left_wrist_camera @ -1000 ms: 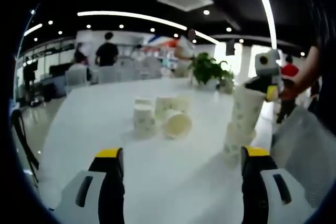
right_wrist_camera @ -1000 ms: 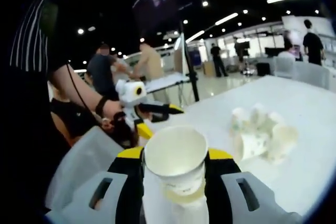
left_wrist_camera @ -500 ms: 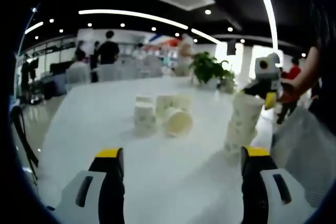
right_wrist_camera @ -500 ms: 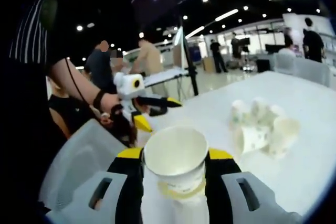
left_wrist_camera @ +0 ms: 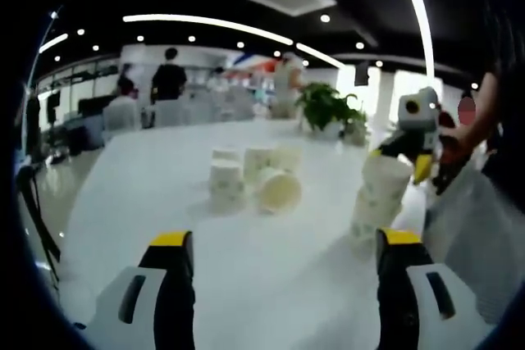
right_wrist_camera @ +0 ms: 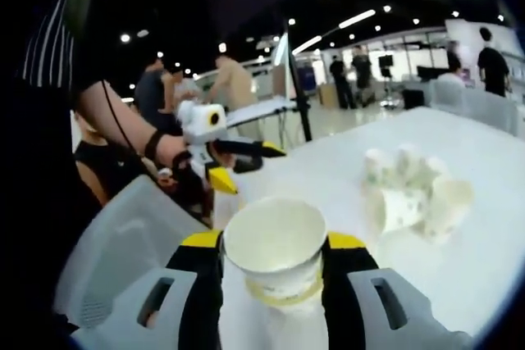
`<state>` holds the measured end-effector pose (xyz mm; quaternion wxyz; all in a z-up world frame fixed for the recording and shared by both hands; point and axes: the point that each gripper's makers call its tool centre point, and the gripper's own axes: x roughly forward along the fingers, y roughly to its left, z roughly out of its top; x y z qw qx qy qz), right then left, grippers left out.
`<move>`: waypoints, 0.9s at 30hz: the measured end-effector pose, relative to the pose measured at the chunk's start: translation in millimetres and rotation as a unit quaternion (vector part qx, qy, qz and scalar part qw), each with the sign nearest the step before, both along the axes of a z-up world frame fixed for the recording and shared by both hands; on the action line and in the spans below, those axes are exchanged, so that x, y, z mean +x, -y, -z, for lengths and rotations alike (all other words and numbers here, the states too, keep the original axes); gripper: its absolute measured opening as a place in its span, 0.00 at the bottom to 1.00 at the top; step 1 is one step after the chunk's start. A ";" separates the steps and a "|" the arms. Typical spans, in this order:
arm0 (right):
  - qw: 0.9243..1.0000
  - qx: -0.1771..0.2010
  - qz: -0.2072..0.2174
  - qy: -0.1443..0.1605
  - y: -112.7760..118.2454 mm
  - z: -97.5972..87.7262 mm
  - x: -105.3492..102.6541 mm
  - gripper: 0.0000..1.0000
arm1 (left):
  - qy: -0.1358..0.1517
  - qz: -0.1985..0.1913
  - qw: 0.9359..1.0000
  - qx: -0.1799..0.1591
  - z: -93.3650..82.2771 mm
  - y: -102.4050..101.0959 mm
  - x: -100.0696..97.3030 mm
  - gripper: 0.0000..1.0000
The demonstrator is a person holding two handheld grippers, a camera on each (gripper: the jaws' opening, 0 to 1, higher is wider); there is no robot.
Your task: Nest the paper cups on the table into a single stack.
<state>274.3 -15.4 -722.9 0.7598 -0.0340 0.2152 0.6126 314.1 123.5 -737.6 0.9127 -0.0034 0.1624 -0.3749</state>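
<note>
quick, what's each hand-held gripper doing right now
Left hand-held gripper: open, holding nothing.
Right hand-held gripper: shut on the top paper cup of the stack.

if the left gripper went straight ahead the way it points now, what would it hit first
Probably the loose cluster of paper cups on the white table, perhaps the tipped cup first; depth is unclear. The left gripper is open.

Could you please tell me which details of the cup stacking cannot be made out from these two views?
- Right gripper view: the stack under the held cup is cut off by the bottom edge, hidden between the fingers.
- Left gripper view: the count in the loose cups is unclear; they overlap and blur.
- Left gripper view: the potted plant is too blurred for detail.
</note>
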 end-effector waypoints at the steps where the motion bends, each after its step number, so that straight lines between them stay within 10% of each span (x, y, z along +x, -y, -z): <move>1: 1.000 -0.002 -0.001 0.001 0.1 1.3 -0.6 0.44 | -0.003 -0.001 1.000 -0.001 -0.1 0.1 0.2 0.91; 27: 0.998 -0.055 0.020 0.014 17.1 24.5 6.3 0.44 | 0.001 0.000 1.000 -0.002 -1.9 -1.8 -2.9 0.90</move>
